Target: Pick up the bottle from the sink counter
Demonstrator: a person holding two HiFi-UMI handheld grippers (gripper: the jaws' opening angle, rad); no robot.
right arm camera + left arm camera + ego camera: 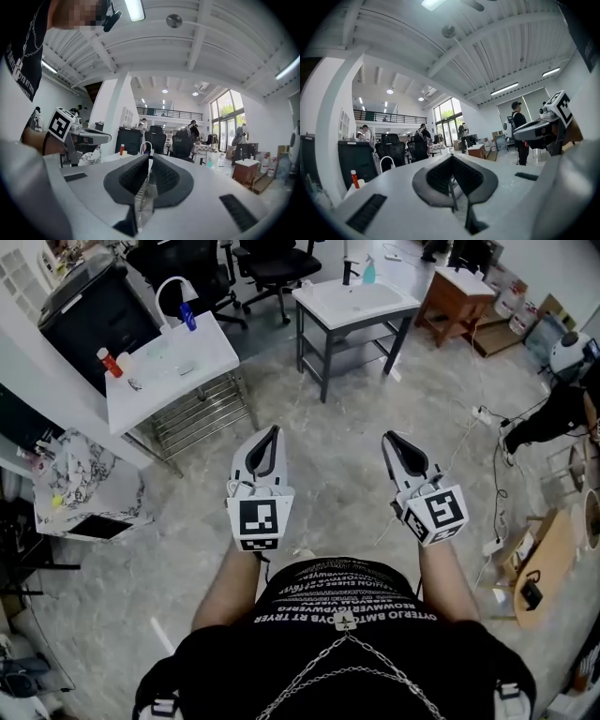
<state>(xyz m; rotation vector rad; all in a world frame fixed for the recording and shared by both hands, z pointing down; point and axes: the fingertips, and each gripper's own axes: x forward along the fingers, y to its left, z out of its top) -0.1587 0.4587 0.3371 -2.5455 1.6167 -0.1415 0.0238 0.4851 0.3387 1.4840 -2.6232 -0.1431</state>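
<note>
Hovering over marbled floor (328,484): left tool (274,431), right tool (387,437) closed, empty; sink counter (352,302) ahead.

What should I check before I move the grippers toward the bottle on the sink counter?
1. Left gripper empty: ok, jaws together with nothing between them.
2. Right gripper empty: ok, jaws together with nothing between them.
3. Jaws open for a grasp: not ok, both are shut.
4. Bottle in view: ok, a red bottle stands upright on the counter.
5. Which bottle is meant: cannot tell, a blue bottle stands there too.
6. Grippers at the counter: not ok, both are apart from it, over the floor.
</note>
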